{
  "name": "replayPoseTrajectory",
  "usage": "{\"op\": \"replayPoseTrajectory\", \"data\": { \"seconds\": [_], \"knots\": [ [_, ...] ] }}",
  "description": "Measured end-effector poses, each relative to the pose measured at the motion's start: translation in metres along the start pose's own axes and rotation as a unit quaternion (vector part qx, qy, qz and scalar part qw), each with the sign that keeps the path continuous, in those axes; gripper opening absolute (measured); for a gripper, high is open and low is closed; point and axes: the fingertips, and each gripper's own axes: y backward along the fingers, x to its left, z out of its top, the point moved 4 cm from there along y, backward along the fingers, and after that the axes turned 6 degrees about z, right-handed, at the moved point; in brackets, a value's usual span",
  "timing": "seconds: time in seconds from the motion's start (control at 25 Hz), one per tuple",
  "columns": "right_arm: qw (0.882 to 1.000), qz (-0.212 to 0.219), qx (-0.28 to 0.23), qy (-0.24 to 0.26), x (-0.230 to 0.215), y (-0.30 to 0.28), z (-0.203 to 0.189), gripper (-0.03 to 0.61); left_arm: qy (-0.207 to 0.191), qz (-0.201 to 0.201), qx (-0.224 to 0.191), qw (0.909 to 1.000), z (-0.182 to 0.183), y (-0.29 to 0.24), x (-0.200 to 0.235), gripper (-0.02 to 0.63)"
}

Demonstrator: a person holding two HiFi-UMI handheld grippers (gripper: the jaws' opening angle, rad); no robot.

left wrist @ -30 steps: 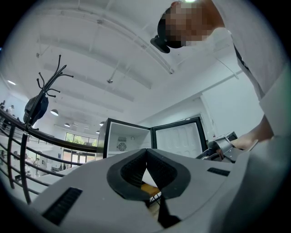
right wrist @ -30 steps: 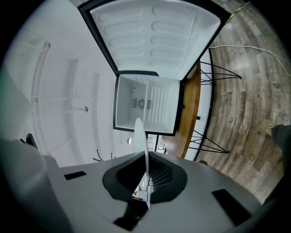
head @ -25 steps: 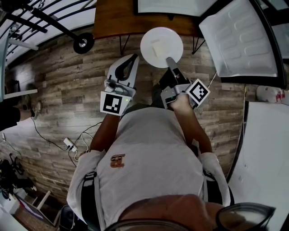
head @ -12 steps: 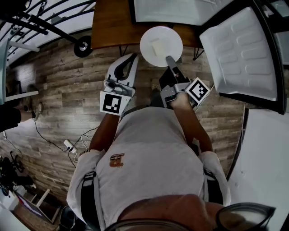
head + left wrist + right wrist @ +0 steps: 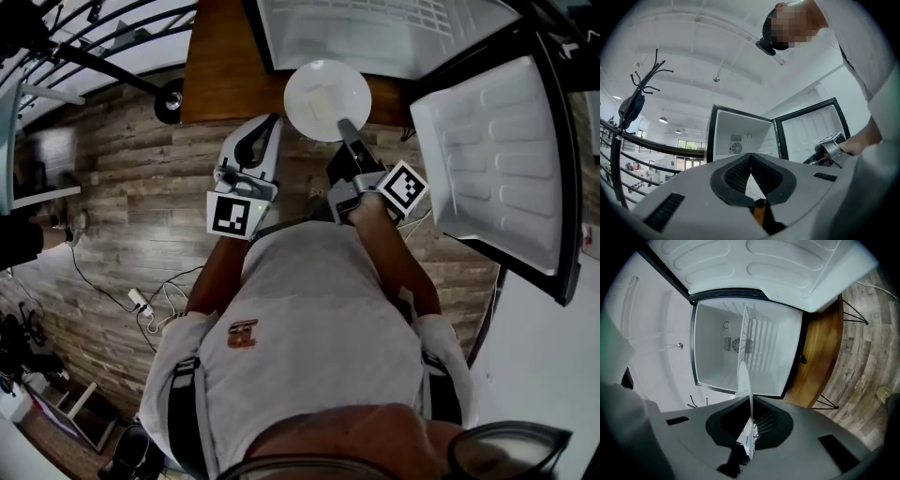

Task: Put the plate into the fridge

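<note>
Person standing over the plank floor (image 5: 122, 187), a gripper in each hand, facing a small fridge (image 5: 712, 357) that sits on a wooden table (image 5: 220, 66) with hairpin legs.

Fridge door (image 5: 487, 141) swung fully open to the person's right, moulded white liner showing. Inside: wire shelf (image 5: 754, 341), round fan vent (image 5: 736, 344) on the back wall.

Right gripper (image 5: 347, 129): jaws clamped on the near rim of a white plate (image 5: 327, 98). The right gripper view shows the plate edge-on, a thin pale blade running up from between the pads. The plate is carried flat, in the air over the table's front edge, right at the fridge's open mouth. A pale square item (image 5: 323, 101) lies on it; I cannot make out what it is. Whether the plate's far rim has crossed the fridge's threshold is hard to call from overhead; most of it is outside.

Left gripper (image 5: 751, 157): jaws together at the tips, nothing between them. It is held just to the left of the plate and apart from it, pointing towards the table's front edge.

A white cable with a plug block (image 5: 142, 300) lies on the floor to the person's left.
</note>
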Motion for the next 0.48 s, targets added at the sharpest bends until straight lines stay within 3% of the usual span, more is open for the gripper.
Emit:
{"op": "replayPoseTrajectory", "data": {
  "seconds": [0.48],
  "knots": [
    [0.998, -0.024, 0.051, 0.003, -0.045, -0.060, 0.076, 0.038, -0.012, 0.042, 0.008, 0.9990, -0.031, -0.080, -0.009, 0.018]
  ]
}}
